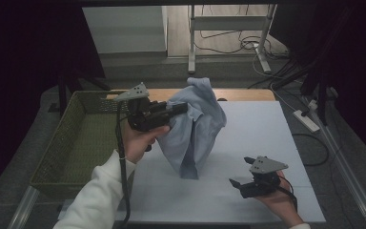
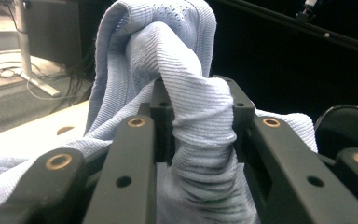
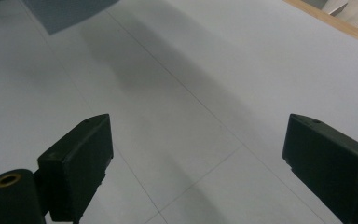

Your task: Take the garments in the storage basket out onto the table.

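Note:
A light blue knitted garment [image 1: 198, 129] hangs above the white table [image 1: 257, 133], its lower end touching the surface. My left gripper [image 1: 183, 108] is shut on a bunched fold near its top. In the left gripper view the ribbed blue garment [image 2: 200, 135] is squeezed between the two black jaws of the left gripper [image 2: 198, 100]. At the front right of the table my right gripper [image 1: 240, 171] rests low in a hand, jaws open. Wide-apart jaws of the right gripper [image 3: 196, 154] stand over bare white table [image 3: 177, 93], with a corner of the blue garment [image 3: 65, 14] at the top left.
An olive wire basket [image 1: 62, 148] stands to the left of the table, beside my left forearm in a white sleeve [image 1: 100, 195]. Behind the table are a wooden edge [image 1: 238, 94], a metal stand [image 1: 228, 33] and cables on the floor. A power strip [image 1: 306, 119] lies at the right.

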Demonstrator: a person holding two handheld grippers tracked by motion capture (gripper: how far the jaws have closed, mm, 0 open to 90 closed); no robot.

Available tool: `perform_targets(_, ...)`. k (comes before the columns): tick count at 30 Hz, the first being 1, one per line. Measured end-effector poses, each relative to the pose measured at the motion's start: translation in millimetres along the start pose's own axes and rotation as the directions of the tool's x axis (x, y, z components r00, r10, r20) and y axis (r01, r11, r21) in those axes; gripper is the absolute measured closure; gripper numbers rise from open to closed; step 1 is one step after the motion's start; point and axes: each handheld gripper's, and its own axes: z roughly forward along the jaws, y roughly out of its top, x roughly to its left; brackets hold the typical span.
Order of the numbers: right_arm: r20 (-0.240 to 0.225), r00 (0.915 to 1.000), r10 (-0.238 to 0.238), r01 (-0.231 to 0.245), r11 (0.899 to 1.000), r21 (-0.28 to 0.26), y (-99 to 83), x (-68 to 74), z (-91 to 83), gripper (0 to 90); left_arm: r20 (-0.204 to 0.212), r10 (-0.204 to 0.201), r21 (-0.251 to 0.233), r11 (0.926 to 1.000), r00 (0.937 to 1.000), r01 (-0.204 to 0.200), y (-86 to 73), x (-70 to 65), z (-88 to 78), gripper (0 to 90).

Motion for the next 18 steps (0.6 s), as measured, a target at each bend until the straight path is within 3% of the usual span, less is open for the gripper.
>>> perform_targets(9,0.001,1.0,-0.001,0.001,1.0,0.002,-0.4,-0.4,0.4,8.8,0.013,-0.021,0.052,0.9984,0.9997,0.02,-22.0,6.8,14.0,70.8)
perform_targets(18,0.002,1.0,-0.003,0.003,1.0,0.004,-0.7,-0.5,0.8,8.8,-0.007,-0.04,0.114,0.9927,0.9992,0.041,-42.4,15.7,26.9,70.4)
